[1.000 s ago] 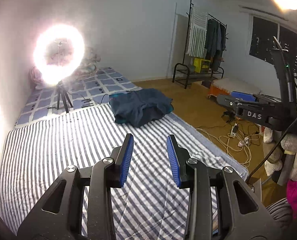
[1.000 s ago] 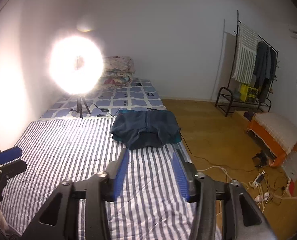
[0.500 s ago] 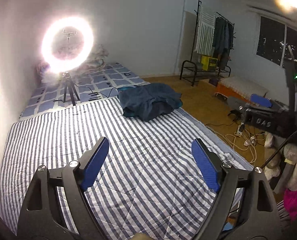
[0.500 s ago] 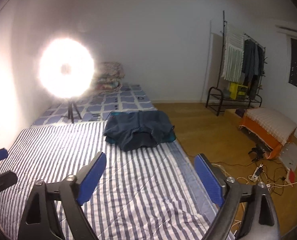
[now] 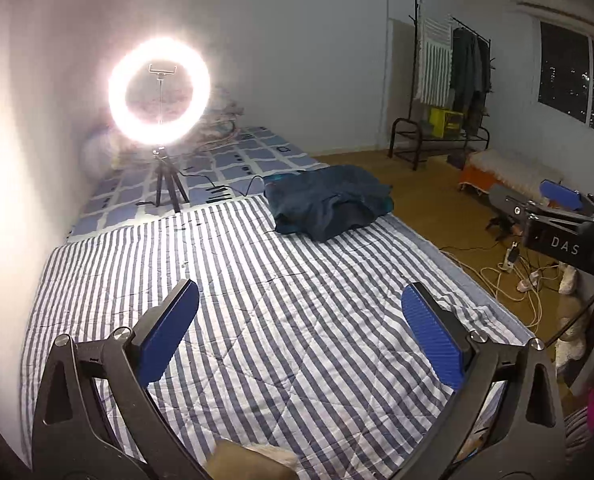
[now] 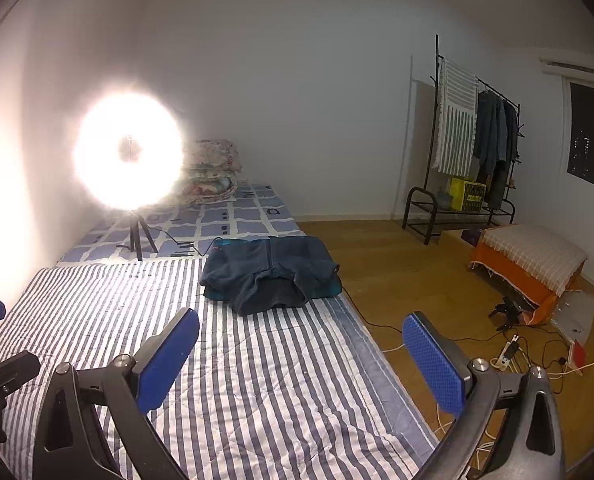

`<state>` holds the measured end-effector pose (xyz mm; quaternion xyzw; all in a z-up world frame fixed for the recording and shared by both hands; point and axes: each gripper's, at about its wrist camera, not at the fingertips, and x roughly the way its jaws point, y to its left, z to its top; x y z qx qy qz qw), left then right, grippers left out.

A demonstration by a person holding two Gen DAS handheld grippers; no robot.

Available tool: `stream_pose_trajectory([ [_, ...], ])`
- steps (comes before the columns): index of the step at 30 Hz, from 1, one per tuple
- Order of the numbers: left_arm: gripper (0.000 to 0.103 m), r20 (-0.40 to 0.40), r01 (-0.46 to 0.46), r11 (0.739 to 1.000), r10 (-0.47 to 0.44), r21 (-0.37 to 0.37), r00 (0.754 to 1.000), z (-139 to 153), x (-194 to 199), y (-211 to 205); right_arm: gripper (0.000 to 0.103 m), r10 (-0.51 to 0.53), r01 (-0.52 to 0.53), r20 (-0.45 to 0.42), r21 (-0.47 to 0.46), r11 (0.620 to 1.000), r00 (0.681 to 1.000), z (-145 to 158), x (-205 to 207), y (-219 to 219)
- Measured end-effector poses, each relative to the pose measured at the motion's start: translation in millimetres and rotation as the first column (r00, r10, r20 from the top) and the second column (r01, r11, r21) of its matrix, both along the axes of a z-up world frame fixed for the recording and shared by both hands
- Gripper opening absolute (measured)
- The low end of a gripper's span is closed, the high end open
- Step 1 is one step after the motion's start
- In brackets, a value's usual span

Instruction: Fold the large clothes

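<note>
A dark blue garment point(image 5: 329, 208) lies crumpled at the far right of the striped quilt point(image 5: 225, 280), partly on top of a teal piece point(image 6: 329, 286). From the right wrist the same garment point(image 6: 271, 276) shows just beyond the jaws. My left gripper point(image 5: 300, 290) hovers over the near part of the quilt, well short of the garment; its jaws are opening wide with nothing between them. My right gripper point(image 6: 301, 316) hangs over the quilt's right side, its jaws also opening and empty. One of its blue pads point(image 5: 559, 194) shows at the right of the left wrist view.
A lit ring light point(image 5: 159, 92) on a tripod stands on the checked mattress point(image 5: 257, 152) behind the quilt. Folded floral bedding point(image 6: 213, 172) sits against the wall. On the wooden floor are a clothes rack point(image 6: 469, 148), an orange covered box point(image 6: 529, 264) and cables with a power strip point(image 6: 509, 352).
Both grippers' jaws spread from a narrow gap to wide apart. Both views tilted slightly, so the garment now sits a little higher above the fingertips.
</note>
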<state>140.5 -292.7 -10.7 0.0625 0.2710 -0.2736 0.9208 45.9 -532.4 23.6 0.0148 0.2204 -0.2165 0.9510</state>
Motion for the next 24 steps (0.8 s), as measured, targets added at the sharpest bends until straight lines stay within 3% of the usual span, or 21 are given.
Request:
stream_pose_trajectory([
  [24, 0.103, 0.004, -0.001, 1.0, 0.001, -0.004, 1.0, -0.1, -4.1, 2.6, 0.103, 0.004, -0.004, 0.001, -0.021, 1.0, 1.0, -3.2, -2.6, 6.5],
])
